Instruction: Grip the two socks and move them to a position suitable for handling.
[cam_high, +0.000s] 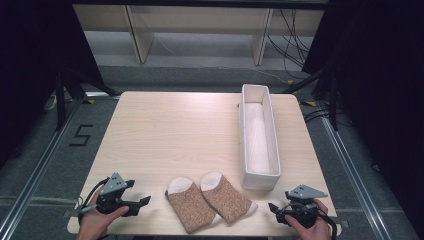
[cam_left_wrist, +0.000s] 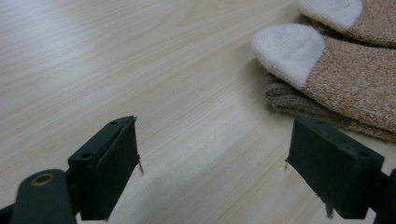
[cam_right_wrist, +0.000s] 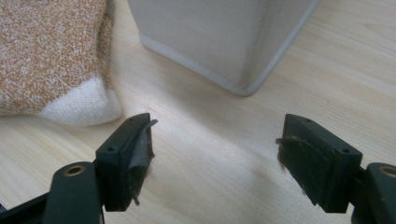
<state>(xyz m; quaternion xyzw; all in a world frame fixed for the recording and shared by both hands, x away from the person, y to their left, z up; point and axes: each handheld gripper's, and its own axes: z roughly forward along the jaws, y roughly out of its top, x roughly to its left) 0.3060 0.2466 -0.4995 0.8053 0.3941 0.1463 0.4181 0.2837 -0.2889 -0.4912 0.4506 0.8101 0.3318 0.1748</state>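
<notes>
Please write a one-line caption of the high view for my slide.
Two brown speckled socks with white toes lie beside a long white box; open left gripper and right gripper flank them.

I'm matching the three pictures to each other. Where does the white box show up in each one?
High view: the white box stands right of centre, long side running away from the person, near end beside the socks.
Left gripper view: not in it.
Right gripper view: its near corner fills the top centre, beyond the open tool.
Shared landmark: the sock's white tip, left of the box corner.
</notes>
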